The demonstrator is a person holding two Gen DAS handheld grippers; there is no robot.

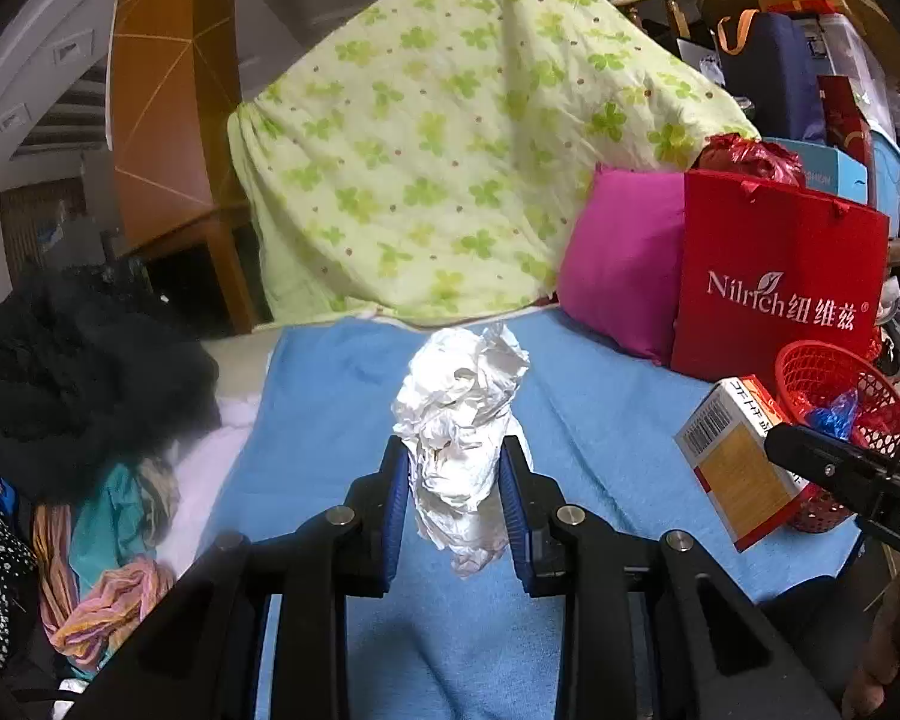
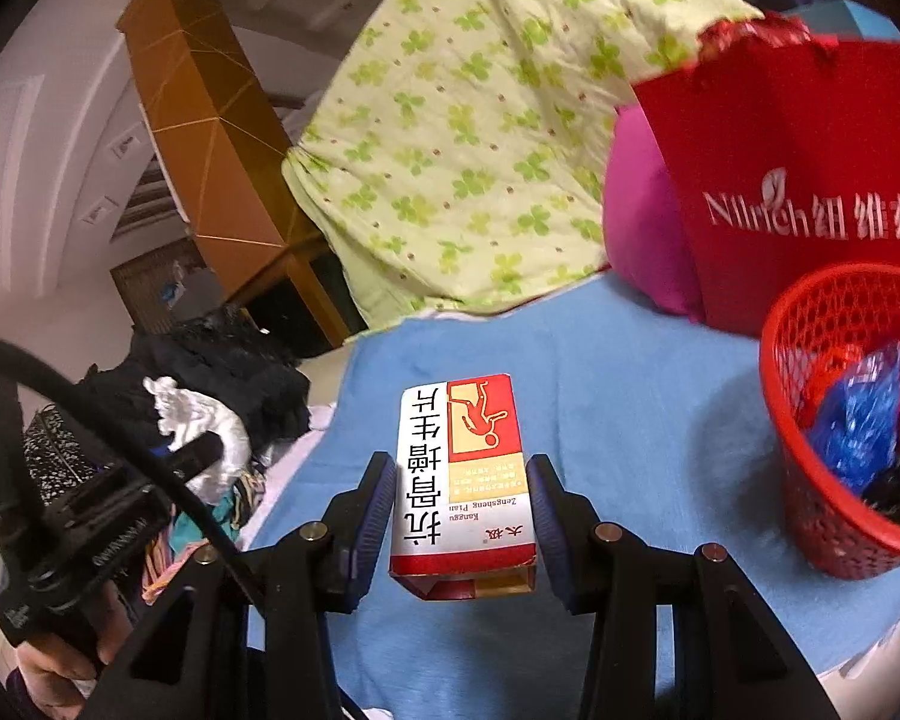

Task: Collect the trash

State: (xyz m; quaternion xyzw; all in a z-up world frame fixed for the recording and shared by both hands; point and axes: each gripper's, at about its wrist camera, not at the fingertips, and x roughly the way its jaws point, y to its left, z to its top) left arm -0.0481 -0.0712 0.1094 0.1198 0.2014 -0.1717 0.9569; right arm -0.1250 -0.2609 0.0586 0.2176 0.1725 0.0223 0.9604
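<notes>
A crumpled white paper wad (image 1: 462, 438) is clamped between the blue pads of the left gripper (image 1: 455, 468) and held above the blue blanket (image 1: 600, 420). A red-and-white medicine carton (image 2: 459, 480) is gripped lengthwise by the right gripper (image 2: 457, 498), raised over the same blanket. A red mesh basket (image 2: 810, 516) is set to the right, holding blue and red wrappers and something dark, possibly a bag. A red gift bag (image 1: 774, 276) and a magenta cushion (image 1: 624, 276) are stood behind it.
</notes>
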